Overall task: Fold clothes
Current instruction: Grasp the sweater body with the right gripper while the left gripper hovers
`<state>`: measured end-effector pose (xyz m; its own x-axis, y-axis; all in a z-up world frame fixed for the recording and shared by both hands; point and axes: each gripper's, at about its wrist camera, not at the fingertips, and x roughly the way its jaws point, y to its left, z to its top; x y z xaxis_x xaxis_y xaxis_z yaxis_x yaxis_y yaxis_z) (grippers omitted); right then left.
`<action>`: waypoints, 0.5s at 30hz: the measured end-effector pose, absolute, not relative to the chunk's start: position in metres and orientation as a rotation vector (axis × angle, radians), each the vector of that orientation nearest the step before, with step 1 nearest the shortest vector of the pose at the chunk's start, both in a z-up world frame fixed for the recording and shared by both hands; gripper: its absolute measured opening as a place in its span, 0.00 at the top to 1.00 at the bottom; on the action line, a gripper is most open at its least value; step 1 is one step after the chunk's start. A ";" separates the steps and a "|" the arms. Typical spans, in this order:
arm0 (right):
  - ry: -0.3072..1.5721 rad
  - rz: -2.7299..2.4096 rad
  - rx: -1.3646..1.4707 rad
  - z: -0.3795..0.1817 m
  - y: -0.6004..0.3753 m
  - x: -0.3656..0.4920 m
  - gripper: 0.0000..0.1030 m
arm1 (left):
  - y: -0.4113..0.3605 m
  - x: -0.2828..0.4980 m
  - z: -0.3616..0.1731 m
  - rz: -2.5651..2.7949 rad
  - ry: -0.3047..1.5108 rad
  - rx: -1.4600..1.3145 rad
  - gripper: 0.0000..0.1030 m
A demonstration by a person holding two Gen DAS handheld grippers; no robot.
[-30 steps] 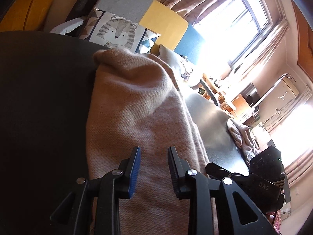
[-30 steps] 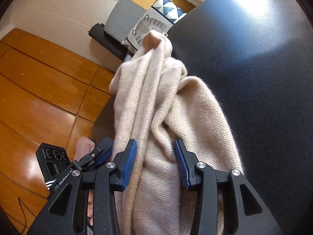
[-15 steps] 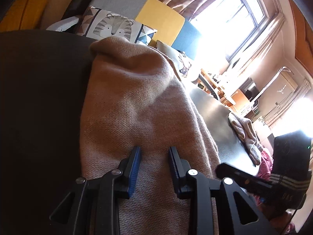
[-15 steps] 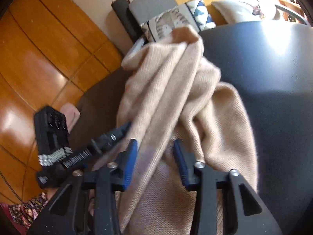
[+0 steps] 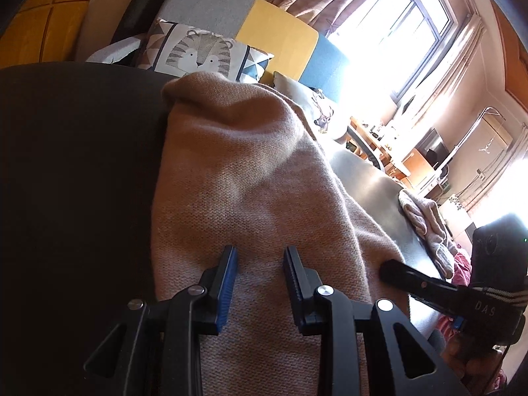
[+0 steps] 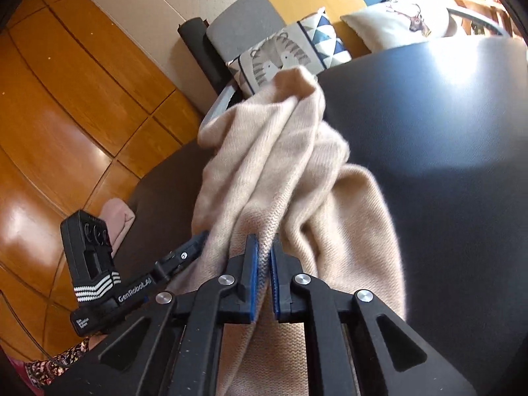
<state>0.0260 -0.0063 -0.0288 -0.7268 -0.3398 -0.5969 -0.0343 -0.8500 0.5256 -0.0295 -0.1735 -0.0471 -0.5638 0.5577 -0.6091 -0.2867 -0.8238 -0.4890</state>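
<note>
Pinching a ridge of the beige sweater (image 6: 297, 178) on the black table (image 6: 445, 115), right gripper (image 6: 262, 257) should lift slowly w/ left gripper (image 5: 259, 264), jaws spread over cloth, closing first.

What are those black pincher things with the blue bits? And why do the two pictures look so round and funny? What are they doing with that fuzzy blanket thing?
Those black pinchers are grabbing tools. A person holds one in each hand, and each tool has a small camera looking forward along its two fingers. The lens bends everything round, like a fishbowl.

One picture comes from the left gripper. Its blue-padded fingers are spread apart over a beige knitted sweater, not squeezing it.

The other comes from the right gripper. Its fingers are pressed together on a fold of the same sweater.

The sweater lies bunched on a dark table. Behind it are a tiger cushion and a sofa. They are trying to fold the sweater.
</note>
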 end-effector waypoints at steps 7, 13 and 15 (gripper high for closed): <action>-0.676 -2.830 1.102 -0.020 0.033 0.017 0.96 | -0.175 -0.024 -0.055 2.382 -0.486 -1.046 0.72; -0.629 -2.912 1.159 -0.017 0.067 0.005 0.96 | -0.174 -0.022 -0.056 2.392 -0.478 -1.033 0.72; -0.607 -2.941 1.165 -0.014 0.077 0.002 0.96 | -0.175 -0.022 -0.056 2.387 -0.486 -1.032 0.72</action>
